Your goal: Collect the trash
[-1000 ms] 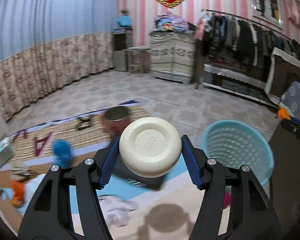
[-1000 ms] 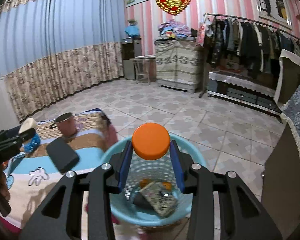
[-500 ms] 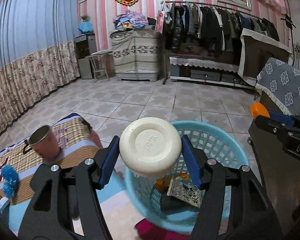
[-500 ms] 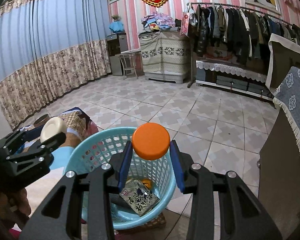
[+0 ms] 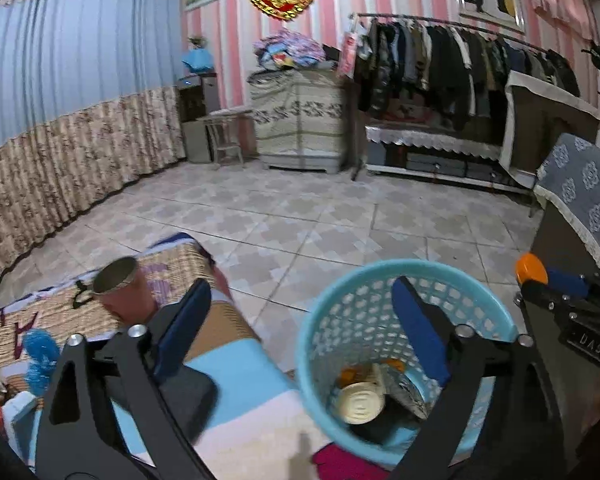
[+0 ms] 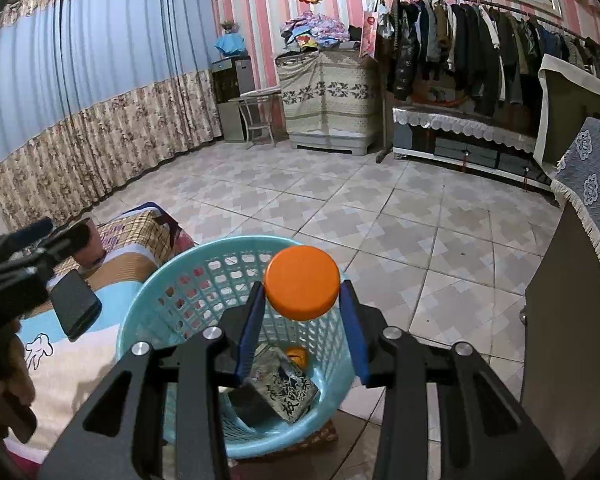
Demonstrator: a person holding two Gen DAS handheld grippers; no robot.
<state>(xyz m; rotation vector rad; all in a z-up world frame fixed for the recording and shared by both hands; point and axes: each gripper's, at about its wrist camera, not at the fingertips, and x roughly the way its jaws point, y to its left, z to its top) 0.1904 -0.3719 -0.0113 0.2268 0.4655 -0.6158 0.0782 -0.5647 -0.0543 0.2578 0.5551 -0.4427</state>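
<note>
Pink-striped walls, a blue curtain and a rail of dark coats ring a tiled floor, and at the near edge a patterned blanket lies spread beside a turquoise basket. My left claw hangs over that basket with its jaws flung wide; they have just been opening, and nothing sits between the blue pads now. Through the left wrist view the cream round lid lies at the bottom of the basket, at about five o'clock in the frame, resting among an orange scrap and a dark patterned packet. My right claw is half closed and pinches an orange cap between its pads, directly above the basket's far rim; from the left view that same cap shows at three o'clock, just beyond the basket's edge. On the blanket at nine o'clock a brown metal cup stands upright, with a blue fuzzy thing near it and a flat black case lying closer to the basket. Part of a hand shows at eight o'clock in the right view, behind my left claw.
</note>
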